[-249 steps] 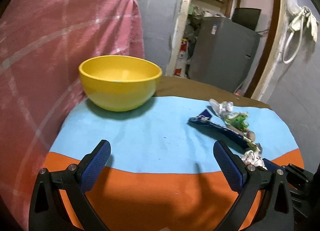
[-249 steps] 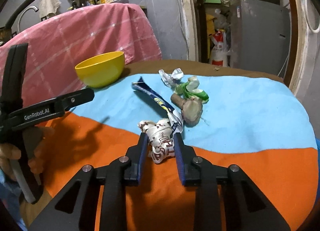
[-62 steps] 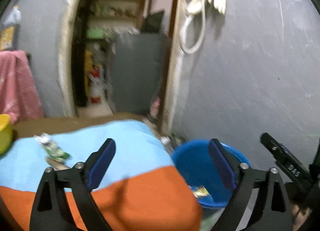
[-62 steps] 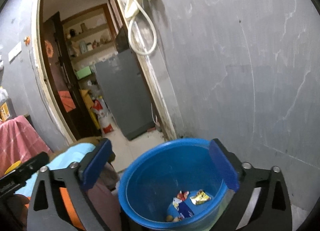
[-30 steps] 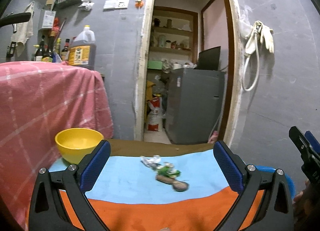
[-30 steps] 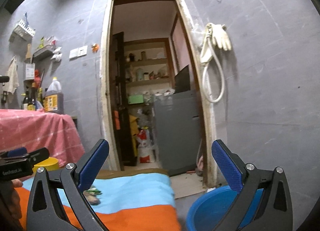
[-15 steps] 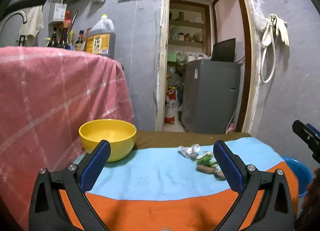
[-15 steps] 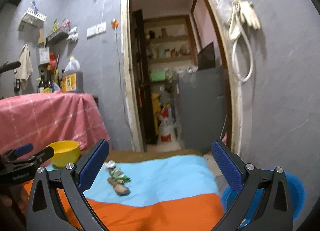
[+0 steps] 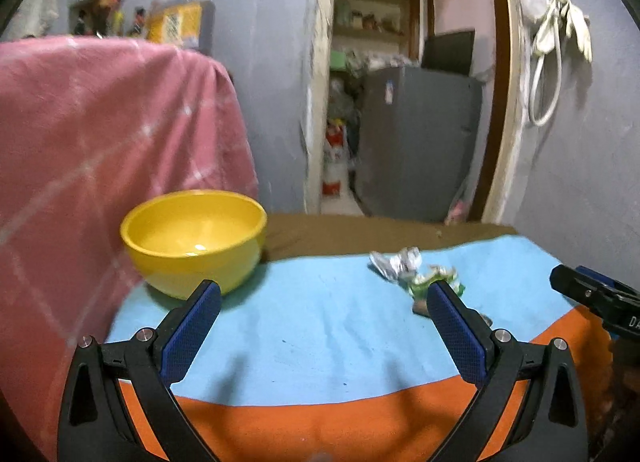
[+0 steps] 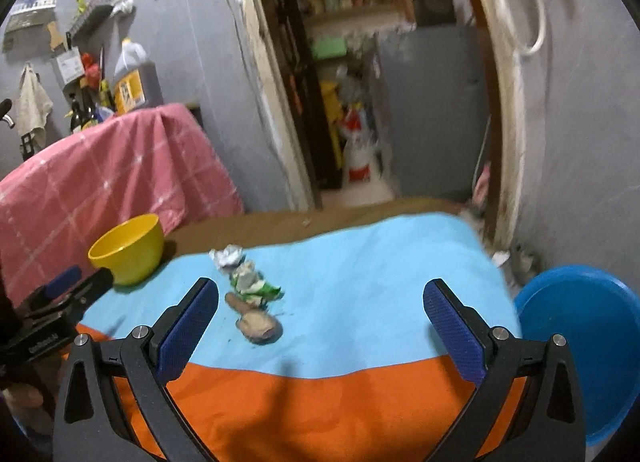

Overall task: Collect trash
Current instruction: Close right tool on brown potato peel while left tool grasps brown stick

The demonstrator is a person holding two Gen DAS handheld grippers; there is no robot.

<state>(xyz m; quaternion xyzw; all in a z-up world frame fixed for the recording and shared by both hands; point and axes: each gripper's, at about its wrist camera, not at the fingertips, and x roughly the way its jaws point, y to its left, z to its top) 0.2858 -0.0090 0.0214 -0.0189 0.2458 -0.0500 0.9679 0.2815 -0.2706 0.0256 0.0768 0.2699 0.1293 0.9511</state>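
Trash lies on the blue and orange table cloth (image 10: pixel 360 282): a crumpled silver wrapper (image 10: pixel 227 255), a green and white wrapper (image 10: pixel 251 284) and a brown peel scrap (image 10: pixel 258 324). In the left wrist view the silver wrapper (image 9: pixel 394 264) and green wrapper (image 9: pixel 434 282) lie toward the right. My right gripper (image 10: pixel 320 326) hovers open over the cloth, a little right of the trash, holding nothing. My left gripper (image 9: pixel 324 326) stands open and empty over the cloth's middle. A blue bucket (image 10: pixel 580 342) sits on the floor at the table's right end.
A yellow bowl (image 9: pixel 194 238) stands at the back left of the table, against a pink checked cloth (image 9: pixel 100 142). Behind the table are an open doorway and a grey fridge (image 9: pixel 416 142). A grey wall (image 10: pixel 580 122) rises on the right above the bucket.
Both grippers have swung left from the bucket and dropped closer to the table. The right gripper let its wrapper go earlier; both jaws stay wide open.
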